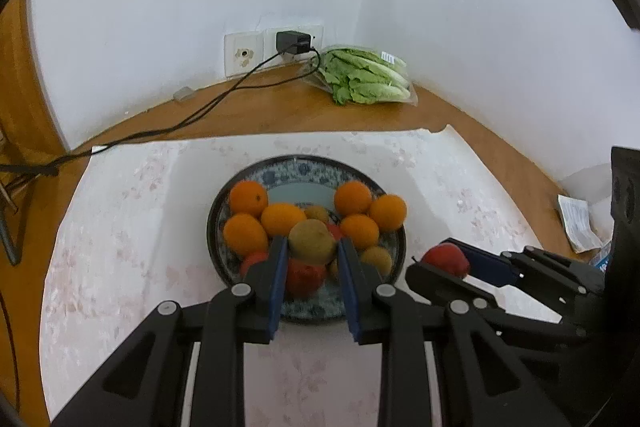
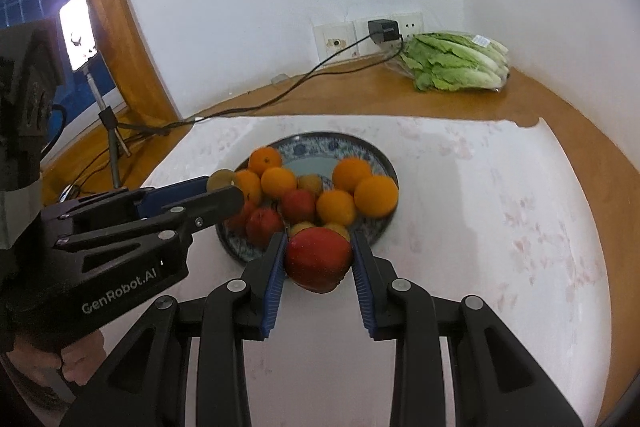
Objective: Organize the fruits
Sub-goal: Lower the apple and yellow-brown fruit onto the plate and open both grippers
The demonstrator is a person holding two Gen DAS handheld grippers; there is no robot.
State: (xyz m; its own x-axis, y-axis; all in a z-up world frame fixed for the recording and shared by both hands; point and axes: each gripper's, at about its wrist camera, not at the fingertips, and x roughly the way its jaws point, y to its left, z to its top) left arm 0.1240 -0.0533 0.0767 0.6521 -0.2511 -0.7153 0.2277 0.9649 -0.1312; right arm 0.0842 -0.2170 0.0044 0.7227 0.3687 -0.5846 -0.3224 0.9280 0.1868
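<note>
Left gripper (image 1: 313,247) clenched on a brown fuzzy kiwi (image 1: 312,241) above the blue-patterned round plate (image 1: 304,311) of oranges, right gripper (image 2: 320,251) grasping a red apple (image 2: 319,253) over the plate's near rim, bagged green lettuce (image 1: 366,77) behind the plate

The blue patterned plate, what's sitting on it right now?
On the plate lie oranges, red apples and brownish kiwis. The left gripper's fingers and its held kiwi cover part of the pile.

plate (image 1: 256,307): blue-white floral | oranges (image 1: 248,197): orange | apple (image 2: 318,259): red | kiwi (image 1: 312,241): brown-green | lettuce (image 2: 452,65): green | counter (image 2: 360,95): brown wood
</note>
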